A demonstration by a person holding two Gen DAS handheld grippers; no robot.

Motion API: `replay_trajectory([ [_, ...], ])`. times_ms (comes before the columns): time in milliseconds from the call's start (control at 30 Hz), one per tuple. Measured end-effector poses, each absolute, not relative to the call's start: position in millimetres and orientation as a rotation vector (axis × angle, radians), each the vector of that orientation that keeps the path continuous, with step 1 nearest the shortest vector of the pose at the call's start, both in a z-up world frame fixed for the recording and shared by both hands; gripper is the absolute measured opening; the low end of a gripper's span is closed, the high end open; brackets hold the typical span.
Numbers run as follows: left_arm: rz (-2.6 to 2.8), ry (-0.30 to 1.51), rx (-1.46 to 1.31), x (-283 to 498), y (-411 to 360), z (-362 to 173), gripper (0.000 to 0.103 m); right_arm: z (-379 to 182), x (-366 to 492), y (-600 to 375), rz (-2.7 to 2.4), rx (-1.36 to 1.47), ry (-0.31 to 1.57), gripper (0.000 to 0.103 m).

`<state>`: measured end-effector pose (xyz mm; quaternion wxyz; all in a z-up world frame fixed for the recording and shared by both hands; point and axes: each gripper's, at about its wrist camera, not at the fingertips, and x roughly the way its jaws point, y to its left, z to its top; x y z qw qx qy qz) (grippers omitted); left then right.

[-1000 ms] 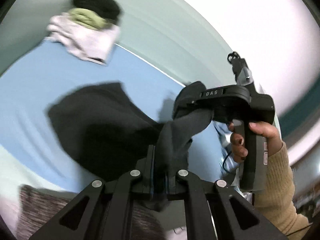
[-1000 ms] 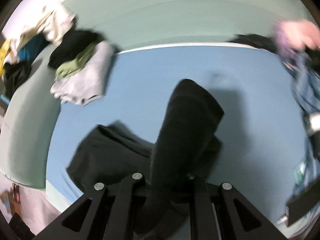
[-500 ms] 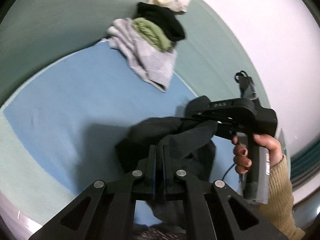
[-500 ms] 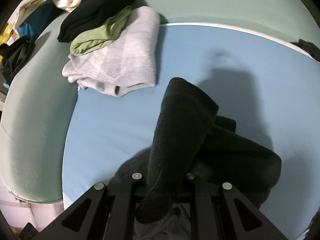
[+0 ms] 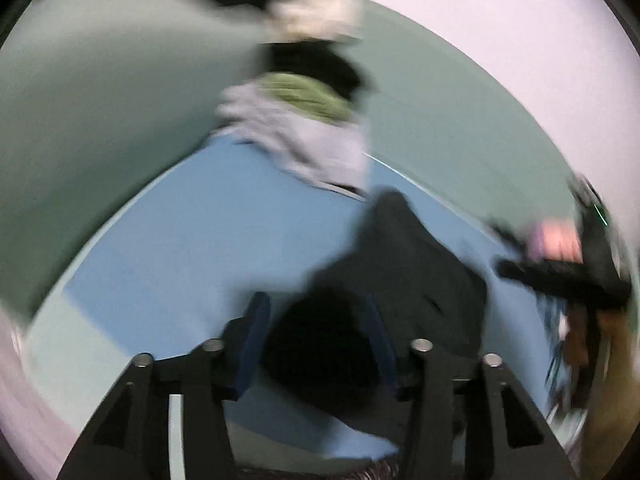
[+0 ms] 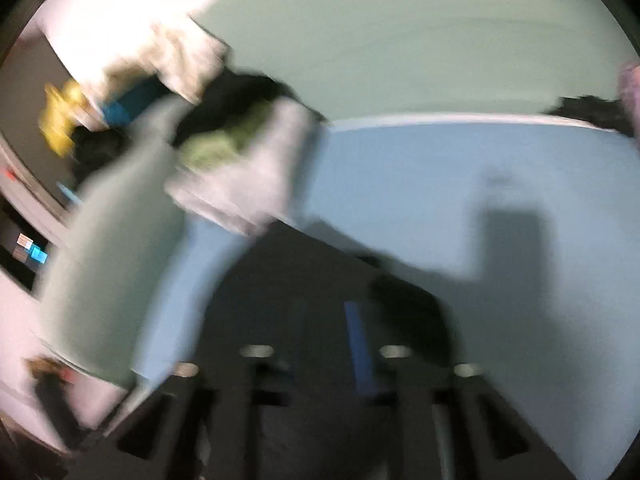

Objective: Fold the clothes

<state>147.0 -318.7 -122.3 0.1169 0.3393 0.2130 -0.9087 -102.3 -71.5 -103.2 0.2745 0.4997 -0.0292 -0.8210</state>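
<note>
A dark grey garment (image 5: 412, 264) lies spread on the blue sheet (image 5: 192, 248). In the left wrist view my left gripper (image 5: 316, 328) hangs over its near edge. Its jaws are opening, the blue pads (image 5: 256, 328) stand apart, and dark cloth lies loose between and under them. My right gripper (image 5: 505, 271) is a blurred dark shape just off the garment's right edge. In the smeared right wrist view the garment (image 6: 288, 280) lies below my right gripper (image 6: 332, 344). Its jaws are closing, one blue pad (image 6: 360, 344) shows bare, and no fold rises between them.
A pile of clothes sits at the sheet's far edge, with a pale grey sweater (image 5: 312, 144), a green piece (image 5: 308, 96) and a black one (image 5: 316, 64). The same pile (image 6: 248, 176) shows upper left in the right wrist view. Pale green bedding (image 6: 400, 40) surrounds the sheet (image 6: 420, 184).
My left jaws have parted from the garment they pinched. The thick fold no longer stands in my right gripper, which has swung away to the right. The garment now lies flat.
</note>
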Motion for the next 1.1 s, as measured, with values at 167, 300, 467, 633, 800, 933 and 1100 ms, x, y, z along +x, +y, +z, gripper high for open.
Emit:
replay_trajectory([
  [167,-2.414,0.603,1.216,116.4,-322.1,-162.9,0.025,-146.1,-119.1,-60.2,-2.247,1.484,-0.079,0.018],
  [300,-2.254,0.984,1.202,138.9,-371.0,-188.3,0.025,-171.0,-129.3,-43.6,-2.189,1.534,-0.269,0.019],
  [467,-2.447,0.934,1.081,145.4,-371.0,-148.8,0.026,-162.7,-91.3,-4.0,-2.063,1.486,-0.56,0.065],
  [633,-2.511,0.798,1.149,86.8,-355.7,-150.2,0.026,-182.7,-29.4,5.2,-1.953,1.576,-0.586,0.066],
  [800,-2.361,0.812,1.254,43.8,-367.3,-201.0,0.049,-214.2,-6.1,-17.1,-1.847,1.684,-0.62,0.066],
  [933,-2.42,0.803,1.192,52.4,-366.6,-197.6,0.051,-218.6,-0.7,-38.1,-1.822,1.669,-0.627,0.069],
  [1100,-2.333,1.269,1.019,102.0,-385.3,-186.0,0.072,-238.1,9.4,-58.0,-1.587,1.74,-0.792,0.068],
])
